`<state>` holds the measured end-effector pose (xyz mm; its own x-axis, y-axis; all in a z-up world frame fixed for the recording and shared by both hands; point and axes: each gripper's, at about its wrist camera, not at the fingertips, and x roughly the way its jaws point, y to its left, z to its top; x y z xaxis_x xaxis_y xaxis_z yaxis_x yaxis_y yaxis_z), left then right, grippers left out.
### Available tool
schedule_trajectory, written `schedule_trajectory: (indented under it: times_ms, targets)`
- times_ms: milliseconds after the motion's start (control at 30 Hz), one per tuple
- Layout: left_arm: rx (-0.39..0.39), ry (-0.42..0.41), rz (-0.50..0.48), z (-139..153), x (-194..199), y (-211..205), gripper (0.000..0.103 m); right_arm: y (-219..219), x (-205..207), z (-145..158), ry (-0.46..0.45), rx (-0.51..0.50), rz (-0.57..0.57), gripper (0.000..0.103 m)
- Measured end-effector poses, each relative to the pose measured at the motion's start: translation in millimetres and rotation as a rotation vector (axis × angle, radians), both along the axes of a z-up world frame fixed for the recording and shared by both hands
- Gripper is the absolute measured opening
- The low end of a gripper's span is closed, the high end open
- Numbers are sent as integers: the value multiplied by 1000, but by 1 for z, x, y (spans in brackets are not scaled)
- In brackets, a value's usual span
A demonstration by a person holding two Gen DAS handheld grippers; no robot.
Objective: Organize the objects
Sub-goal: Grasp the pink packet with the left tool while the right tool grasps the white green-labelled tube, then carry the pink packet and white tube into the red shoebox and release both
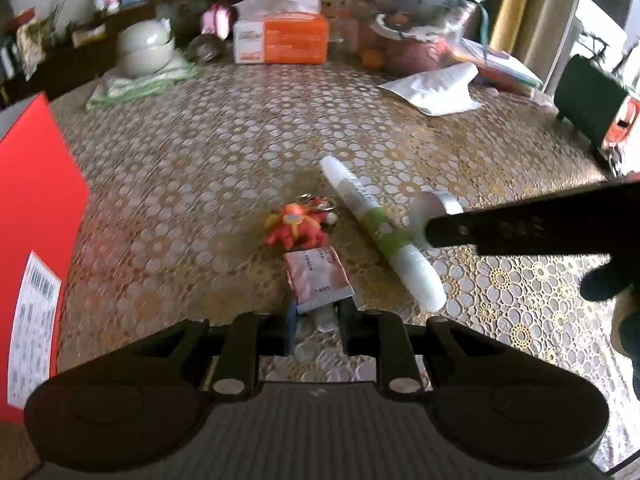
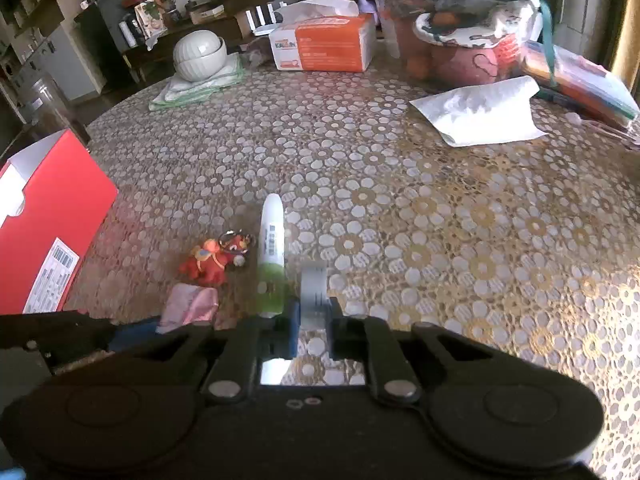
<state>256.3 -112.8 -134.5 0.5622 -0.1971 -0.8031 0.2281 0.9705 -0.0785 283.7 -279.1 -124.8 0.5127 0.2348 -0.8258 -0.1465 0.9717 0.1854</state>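
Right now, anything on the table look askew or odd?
Mostly clutter. The white-and-green tube lies on its side, diagonal, with the red toy keychain beside it. A white sheet at the far side curls up at one edge. The left gripper pinches a small pink packet; the right gripper pinches a tape roll.

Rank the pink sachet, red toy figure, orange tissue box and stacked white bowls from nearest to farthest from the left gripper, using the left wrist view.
1. Pink sachet: between the left gripper fingers.
2. Red toy figure: just beyond it.
3. Orange tissue box: far side, centre.
4. Stacked white bowls: far left; too close to the box to call.
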Motion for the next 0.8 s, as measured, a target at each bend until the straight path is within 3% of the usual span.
schedule_trajectory:
  times_ms: [800]
  targets:
    - [-109, -45, 3, 59, -91, 59, 20, 46, -117, 69, -53, -25, 43, 12]
